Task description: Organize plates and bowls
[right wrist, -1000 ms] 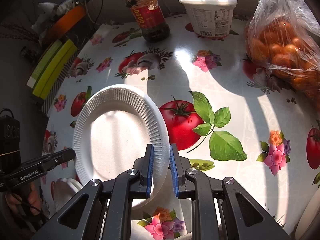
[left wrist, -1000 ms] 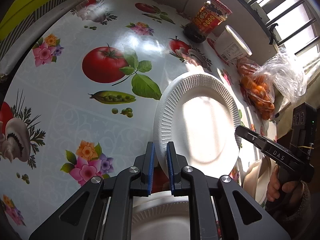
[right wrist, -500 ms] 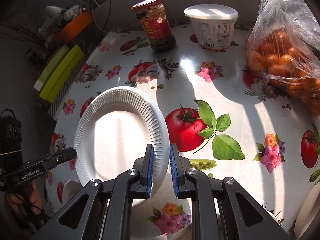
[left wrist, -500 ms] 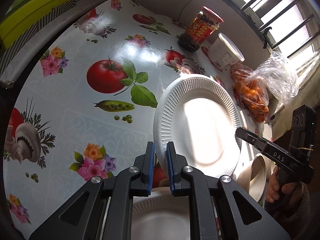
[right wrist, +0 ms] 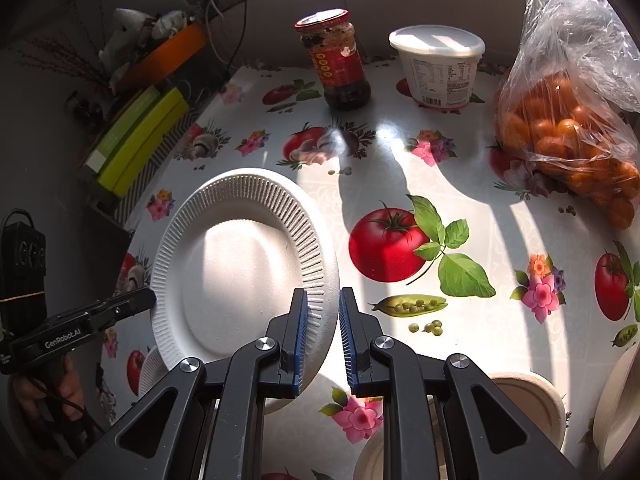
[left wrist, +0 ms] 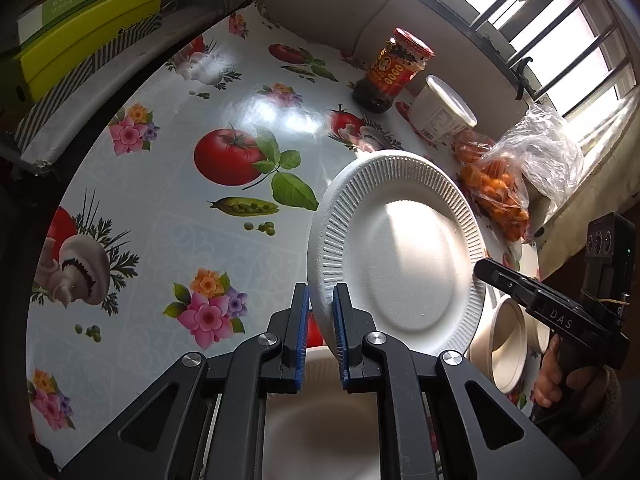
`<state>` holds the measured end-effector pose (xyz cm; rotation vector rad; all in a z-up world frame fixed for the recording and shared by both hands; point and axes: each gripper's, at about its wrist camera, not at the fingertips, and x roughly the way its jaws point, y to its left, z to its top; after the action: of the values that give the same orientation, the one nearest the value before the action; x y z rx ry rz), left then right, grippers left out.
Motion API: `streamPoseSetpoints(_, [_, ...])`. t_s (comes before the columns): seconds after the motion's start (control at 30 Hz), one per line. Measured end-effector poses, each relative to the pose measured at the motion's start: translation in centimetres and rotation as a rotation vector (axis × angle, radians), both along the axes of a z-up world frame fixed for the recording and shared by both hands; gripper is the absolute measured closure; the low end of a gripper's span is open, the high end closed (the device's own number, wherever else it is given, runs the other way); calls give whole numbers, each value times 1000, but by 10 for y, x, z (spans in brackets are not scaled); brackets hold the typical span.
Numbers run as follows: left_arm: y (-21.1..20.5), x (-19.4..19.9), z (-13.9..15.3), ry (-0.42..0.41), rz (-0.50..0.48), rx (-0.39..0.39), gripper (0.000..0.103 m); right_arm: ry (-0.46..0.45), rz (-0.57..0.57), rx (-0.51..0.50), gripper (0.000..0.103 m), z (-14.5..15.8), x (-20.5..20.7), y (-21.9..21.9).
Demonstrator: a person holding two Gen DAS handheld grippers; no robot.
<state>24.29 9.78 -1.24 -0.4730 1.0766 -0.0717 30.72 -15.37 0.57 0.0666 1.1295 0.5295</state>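
A white ribbed foam plate (left wrist: 396,252) is held tilted above the table by both grippers on opposite rims. My left gripper (left wrist: 320,320) is shut on its near rim. In the right wrist view the same plate (right wrist: 240,264) sits in my right gripper (right wrist: 323,320), which is shut on its rim. Another white plate (left wrist: 320,420) lies flat below the left gripper. Beige bowls (left wrist: 508,344) stand at the right, also seen in the right wrist view (right wrist: 532,396).
On the vegetable-print tablecloth (left wrist: 180,208) stand a red-labelled jar (right wrist: 340,60), a white lidded tub (right wrist: 438,66) and a bag of small oranges (right wrist: 568,120) along the back. Green-yellow boxes (left wrist: 80,28) sit past the left edge. More white dishes (right wrist: 616,400) lie at right.
Both grippers have lifted the shared plate higher and pulled back; more of the table shows. The bowls have come into view below the right gripper.
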Motion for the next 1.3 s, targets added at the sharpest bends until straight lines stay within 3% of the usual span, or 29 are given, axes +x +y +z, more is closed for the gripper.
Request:
streamPoseSetpoints(0.6, [11, -53, 6, -29, 34, -28, 91, -13, 42, 19, 87, 7, -52, 5])
streamPoseSetpoints(1.3, [19, -107, -8, -13, 77, -31, 91, 7, 77, 20, 87, -9, -103, 17])
